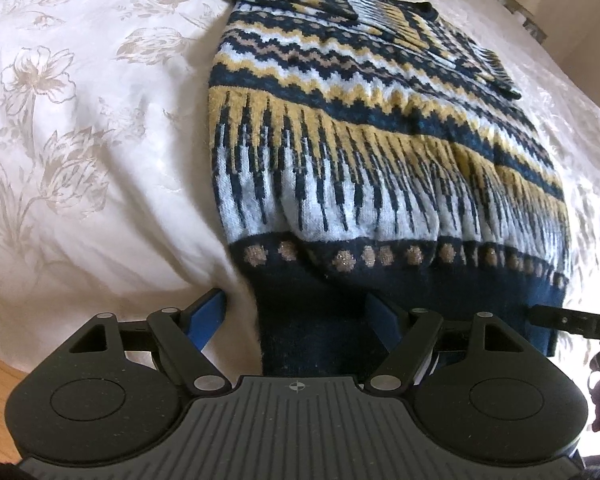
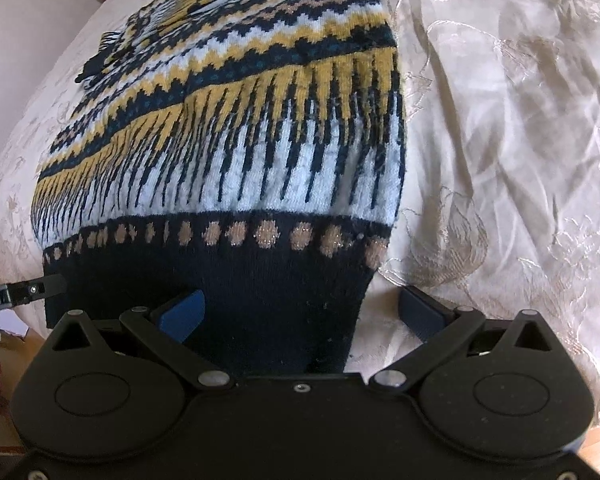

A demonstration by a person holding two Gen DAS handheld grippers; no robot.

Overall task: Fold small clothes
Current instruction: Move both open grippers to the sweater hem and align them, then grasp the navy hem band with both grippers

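The patterned knit sweater (image 1: 380, 140) lies flat on the bed (image 1: 80, 120), its dark ribbed hem at the near edge. The left claw (image 1: 300, 320) stands wide open astride the hem's left corner; the right claw (image 2: 312, 312) likewise gapes at the right corner, gripping nothing. Lettering on the left claw's side seems to read "obot.AI". The bedspread is pale, floral-embroidered satin.
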